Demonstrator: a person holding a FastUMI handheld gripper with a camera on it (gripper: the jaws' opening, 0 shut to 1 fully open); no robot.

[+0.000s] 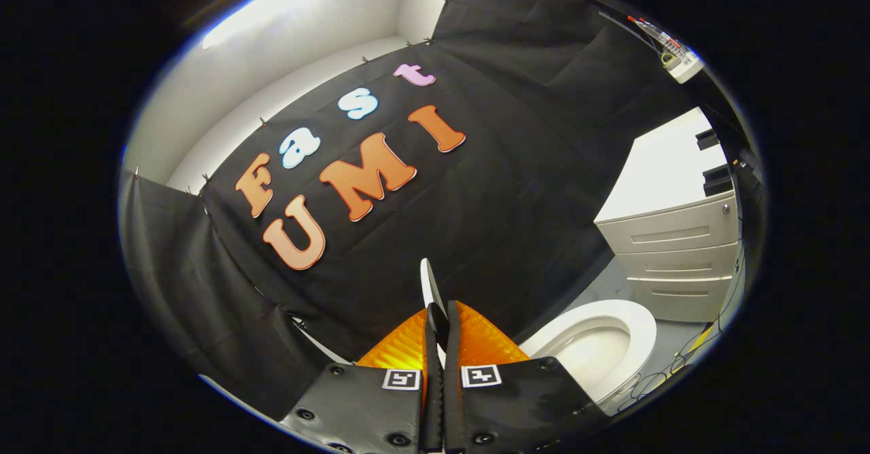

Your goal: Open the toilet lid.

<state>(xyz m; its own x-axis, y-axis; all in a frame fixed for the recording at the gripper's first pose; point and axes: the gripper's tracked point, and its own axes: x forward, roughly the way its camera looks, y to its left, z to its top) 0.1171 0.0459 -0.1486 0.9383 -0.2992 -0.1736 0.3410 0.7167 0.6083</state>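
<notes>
Clamping toilet lid [428, 283] edge-on between gripper [440, 325] jaws, lid upright | lid mostly hidden behind orange fingers [401, 345] | toilet seat [639, 328] and bowl exposed, partly cut off | drawer cabinet [680, 257] beyond

No readable text, brand or number apart from the wall cloth; the gripper [440, 332], bottom centre, carries two black-and-white square code markers [481, 375] on its fingers, holding no words

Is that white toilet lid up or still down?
Up. The thin white toilet lid stands edge-on, pinched between the jaws of the black-and-orange gripper, and the white oval toilet seat and bowl lie uncovered beside it.
</notes>
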